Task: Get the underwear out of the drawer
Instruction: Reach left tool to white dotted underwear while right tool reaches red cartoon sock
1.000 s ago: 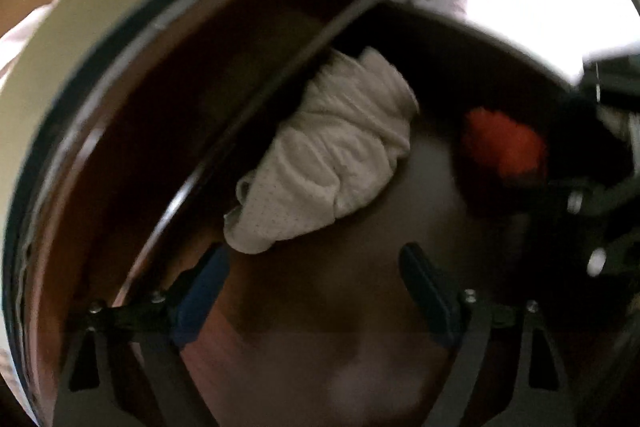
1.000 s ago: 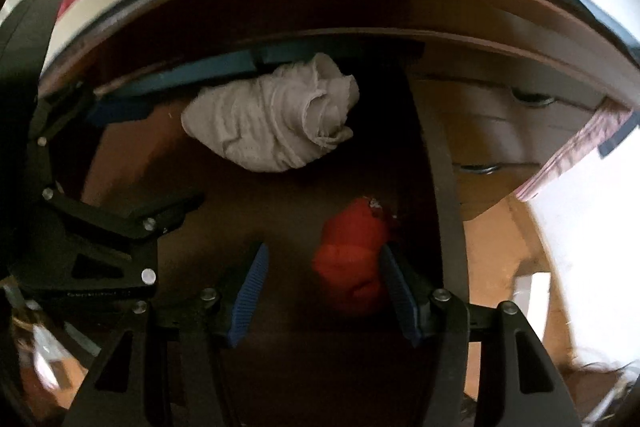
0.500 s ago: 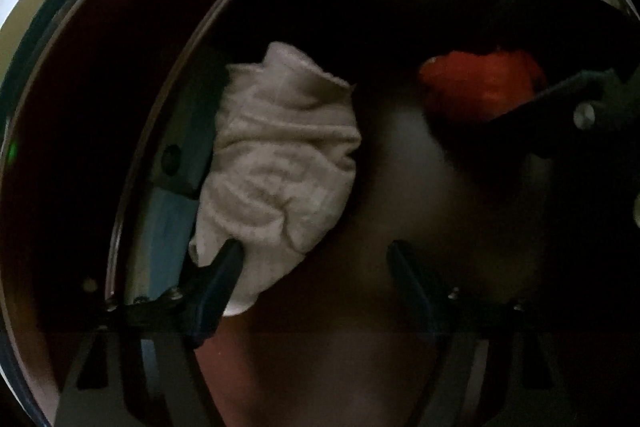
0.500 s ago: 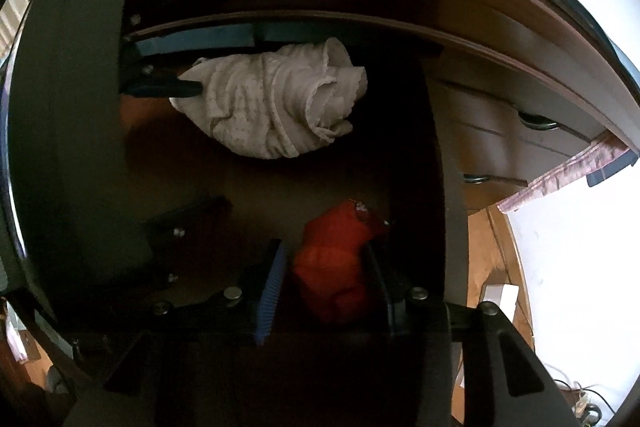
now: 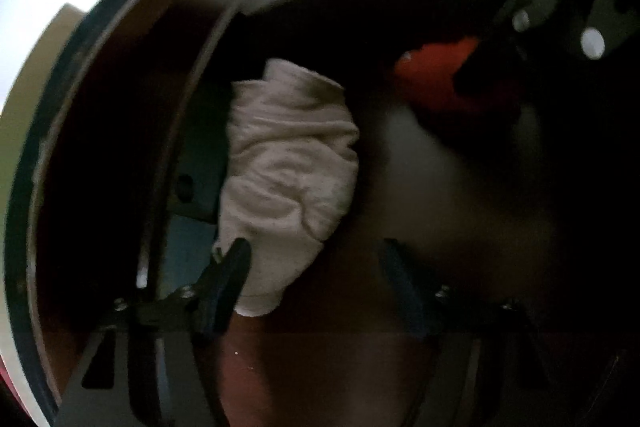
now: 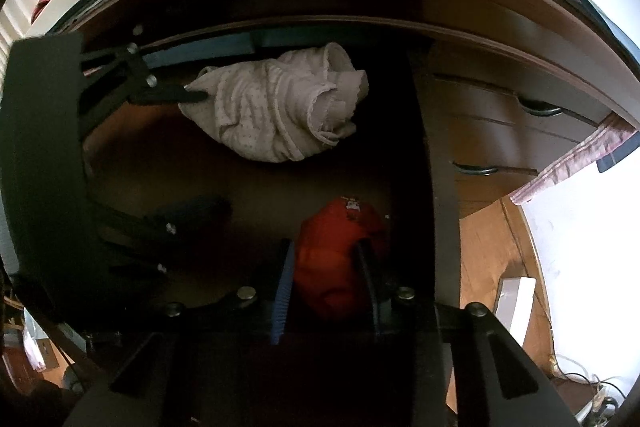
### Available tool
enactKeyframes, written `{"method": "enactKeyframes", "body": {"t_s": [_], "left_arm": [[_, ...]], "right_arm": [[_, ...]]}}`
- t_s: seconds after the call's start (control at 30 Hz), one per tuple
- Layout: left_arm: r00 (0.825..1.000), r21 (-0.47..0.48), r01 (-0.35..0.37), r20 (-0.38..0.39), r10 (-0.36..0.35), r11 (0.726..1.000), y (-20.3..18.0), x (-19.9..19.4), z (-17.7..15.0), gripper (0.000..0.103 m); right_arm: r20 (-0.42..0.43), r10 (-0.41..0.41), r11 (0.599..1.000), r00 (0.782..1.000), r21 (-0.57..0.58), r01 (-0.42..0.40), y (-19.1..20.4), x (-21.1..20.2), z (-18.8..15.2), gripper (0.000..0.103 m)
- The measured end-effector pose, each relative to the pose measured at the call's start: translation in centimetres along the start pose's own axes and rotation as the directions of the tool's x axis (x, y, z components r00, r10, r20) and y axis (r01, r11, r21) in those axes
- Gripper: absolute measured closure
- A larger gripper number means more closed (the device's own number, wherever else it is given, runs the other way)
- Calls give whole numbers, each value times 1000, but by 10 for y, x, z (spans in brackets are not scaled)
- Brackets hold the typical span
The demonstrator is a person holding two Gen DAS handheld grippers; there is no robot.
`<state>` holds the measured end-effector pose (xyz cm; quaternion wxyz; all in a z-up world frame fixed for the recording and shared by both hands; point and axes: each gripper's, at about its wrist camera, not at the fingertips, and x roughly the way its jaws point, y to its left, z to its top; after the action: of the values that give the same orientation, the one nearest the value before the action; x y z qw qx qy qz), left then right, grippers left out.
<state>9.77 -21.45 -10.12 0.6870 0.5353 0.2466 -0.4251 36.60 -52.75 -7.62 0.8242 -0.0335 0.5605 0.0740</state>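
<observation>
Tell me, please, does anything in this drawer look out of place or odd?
Nothing looks damaged or spilled. The white underwear and the red underwear are crumpled, not folded. A pink striped cloth hangs from the dresser edge outside the drawer. The right tongs are closed around the red underwear.

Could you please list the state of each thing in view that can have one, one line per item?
Drawer: pulled open.
White underwear: crumpled, lying at the back of the drawer.
Red underwear: bunched between the right jaws.
Left gripper: jaws open, one finger touching the white underwear's edge.
Right gripper: jaws closed on the red underwear.
Lower dresser drawers: shut.
</observation>
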Motion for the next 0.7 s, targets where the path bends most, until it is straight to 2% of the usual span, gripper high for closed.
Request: {"method": "enactKeyframes", "body": {"t_s": [0.1,0.2,0.37,0.57,0.7], "left_arm": [[999,43,-45,18,45,998,-7,2,4,39],[998,78,-70,-4,70,995,-14,10,5,38],[999,46,-47,-17,48,998,-11,5,0,37],[998,40,-55,-43,56,998,-6,3,-5,37],[997,52,-62,-39,65,997,-5,4,-13,37]], "right_arm": [[23,64,996,998,62,-66,-7,-4,0,70],[82,126,983,989,127,-135,-23,-9,8,70],[131,216,957,967,167,-236,-28,-7,38,70],[100,168,967,981,175,-184,-23,12,77,72],[80,149,980,986,122,-158,-7,14,86,74]]}}
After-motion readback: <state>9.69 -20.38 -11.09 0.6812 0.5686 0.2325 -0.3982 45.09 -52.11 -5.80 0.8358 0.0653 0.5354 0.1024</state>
